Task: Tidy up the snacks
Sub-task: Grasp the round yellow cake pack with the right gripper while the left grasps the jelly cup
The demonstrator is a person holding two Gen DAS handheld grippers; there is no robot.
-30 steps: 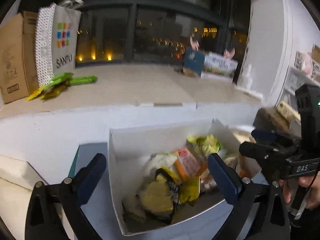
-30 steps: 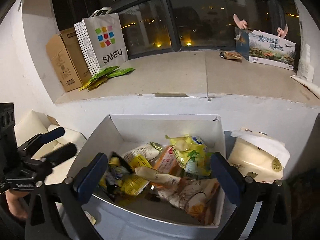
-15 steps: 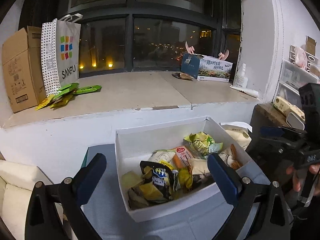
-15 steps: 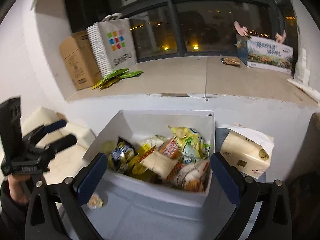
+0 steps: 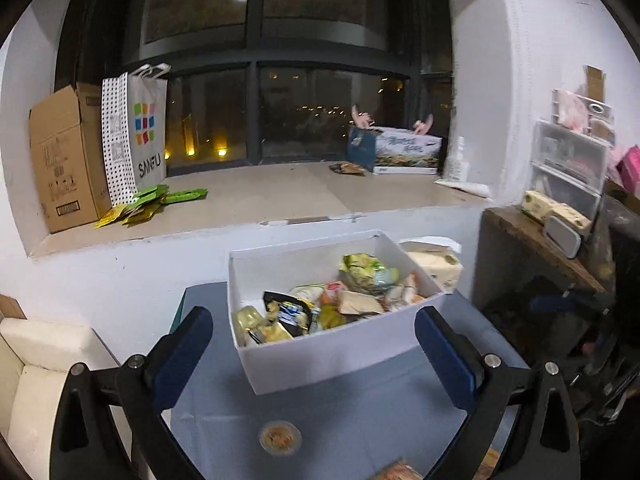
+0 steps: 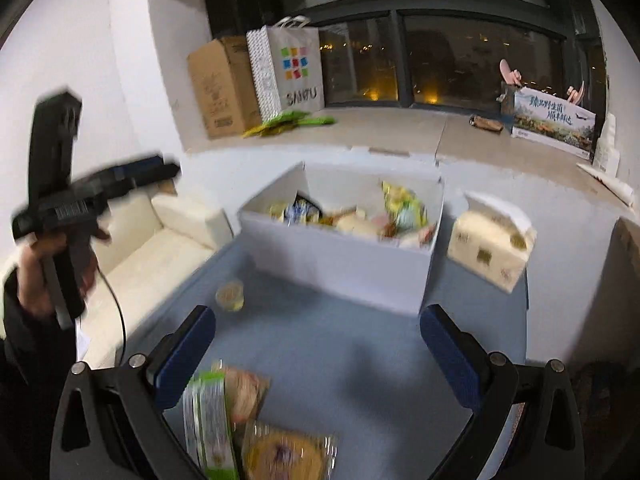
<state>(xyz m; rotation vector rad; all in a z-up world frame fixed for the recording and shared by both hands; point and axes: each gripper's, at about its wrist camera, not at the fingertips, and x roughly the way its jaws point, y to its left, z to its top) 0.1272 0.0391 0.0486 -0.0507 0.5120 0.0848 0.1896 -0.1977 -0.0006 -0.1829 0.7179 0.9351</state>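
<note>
Blue table (image 5: 360,420) bears white snack box (image 5: 340,352); both claws gape empty

Both wrist views face window, share snack box (image 5: 336,354) (image 6: 340,258).

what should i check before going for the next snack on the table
1. Left hand-held gripper open and holding nothing: ok.
2. Right hand-held gripper open and holding nothing: ok.
3. Loose snacks still outside the box: ok, green packet and round pastry lie near the right gripper, small cup further out.
4. Room left in the white box: cannot tell, it already holds many packets.
5. Path to the packets free: ok, only bare blue table between.
6. Sharp view of targets: not ok, right view is blurred.
</note>
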